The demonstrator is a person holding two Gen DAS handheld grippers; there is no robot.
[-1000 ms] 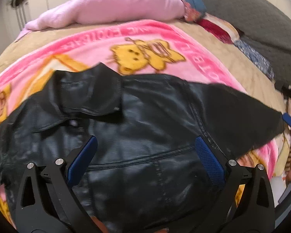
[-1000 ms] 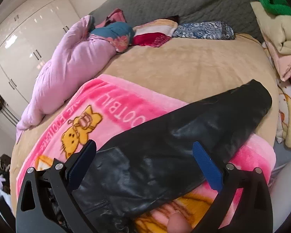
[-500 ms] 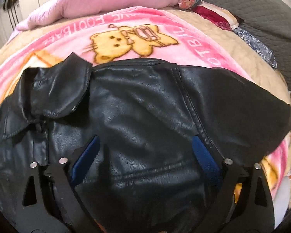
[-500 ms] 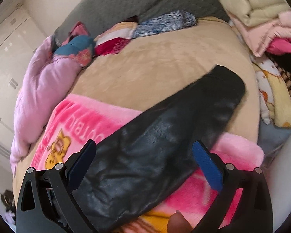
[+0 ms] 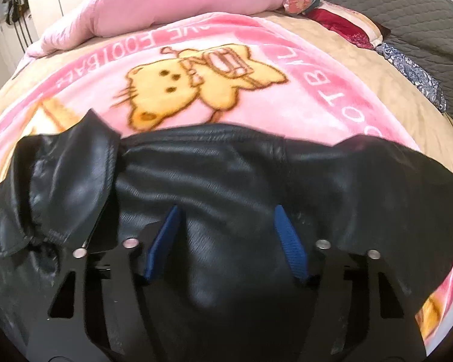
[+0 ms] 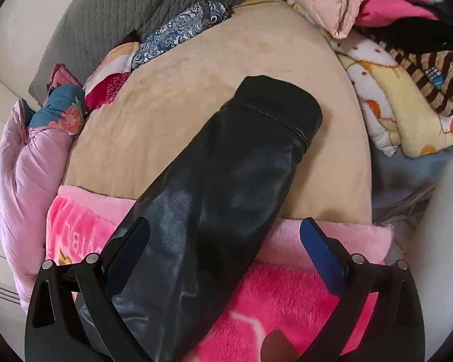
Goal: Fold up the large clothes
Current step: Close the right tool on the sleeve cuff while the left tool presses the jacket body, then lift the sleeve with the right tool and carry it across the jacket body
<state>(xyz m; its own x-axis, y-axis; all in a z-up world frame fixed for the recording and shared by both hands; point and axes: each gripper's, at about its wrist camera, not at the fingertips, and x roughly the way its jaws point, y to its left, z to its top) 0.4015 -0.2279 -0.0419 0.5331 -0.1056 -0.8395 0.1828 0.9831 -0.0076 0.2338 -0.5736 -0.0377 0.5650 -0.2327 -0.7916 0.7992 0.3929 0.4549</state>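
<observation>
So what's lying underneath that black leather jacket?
The black leather jacket lies on a pink cartoon-cat fleece blanket; its sleeve extends onto the tan bedcover. Anything directly beneath is hidden.

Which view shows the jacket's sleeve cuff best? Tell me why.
The right wrist view: the sleeve cuff lies whole and sharp on the tan bedspread. The left wrist view shows the black jacket's body and collar; the sleeve runs off-frame, cuff unseen.
</observation>
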